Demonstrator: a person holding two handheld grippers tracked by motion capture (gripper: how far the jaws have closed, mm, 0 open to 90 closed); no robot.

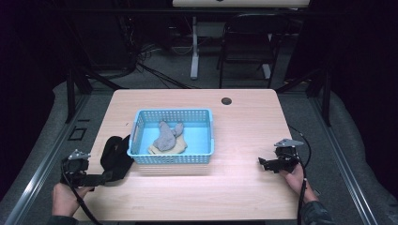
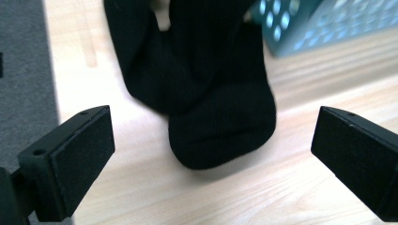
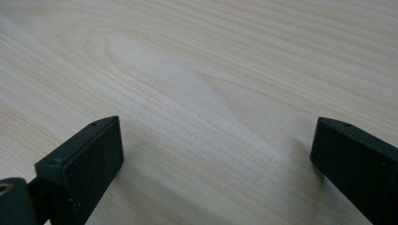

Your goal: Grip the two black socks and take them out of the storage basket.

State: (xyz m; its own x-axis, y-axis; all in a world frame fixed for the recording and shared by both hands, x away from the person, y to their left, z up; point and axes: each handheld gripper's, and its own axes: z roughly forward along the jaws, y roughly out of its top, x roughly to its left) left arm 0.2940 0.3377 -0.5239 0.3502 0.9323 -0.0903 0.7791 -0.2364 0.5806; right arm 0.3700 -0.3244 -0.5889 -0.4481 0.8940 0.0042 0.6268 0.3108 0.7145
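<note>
A black sock (image 1: pixel 115 157) lies on the wooden table just left of a light blue basket (image 1: pixel 205 152). In the left gripper view the sock's toe end (image 2: pixel 220 131) points toward me, just beyond the wide-apart jaws of my left gripper (image 2: pixel 211 159), which stands open and touches nothing. That gripper (image 1: pixel 101 178) sits at the table's front left in the high view. Inside the basket lie a grey sock (image 1: pixel 165 136) and a tan sock (image 1: pixel 180 147). My right gripper (image 1: pixel 263 162) is open at the front right, low over bare wood (image 3: pixel 211 93).
The basket's corner (image 2: pixel 324 26) shows at the top right of the left gripper view. The table's left edge and grey floor (image 2: pixel 23 70) are close beside the left gripper. A dark round hole (image 1: pixel 226 101) sits near the table's far edge. A chair (image 1: pixel 248 42) stands beyond the table.
</note>
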